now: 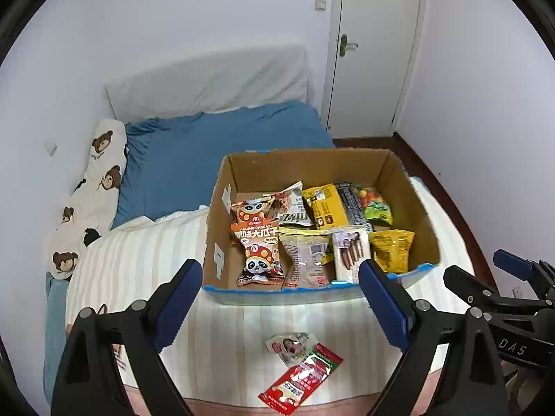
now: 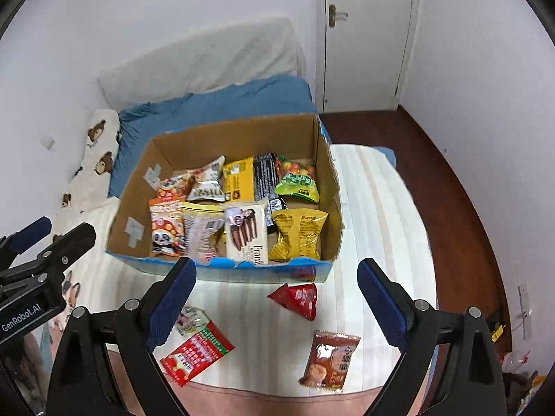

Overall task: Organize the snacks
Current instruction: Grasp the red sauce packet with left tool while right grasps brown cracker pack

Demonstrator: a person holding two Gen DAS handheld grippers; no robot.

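Left gripper (image 1: 281, 298): jaws apart, empty.
Right gripper (image 2: 277, 298): jaws apart, empty.
Cardboard box (image 2: 239, 131): on the bed, mostly filled with snacks.
Outstanding: red packet (image 2: 196, 355), red triangular pouch (image 2: 298, 299), brown packet (image 2: 329, 360), on the bed before the box.

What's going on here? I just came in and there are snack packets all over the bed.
A person holding two tongs is sorting snacks into an open brown cardboard box on the striped bedcover. The box already holds many packets. Both the left tongs and the right tongs are open and empty. Outside lie a red rectangular packet, a red triangular packet, a brown packet and a small white packet.
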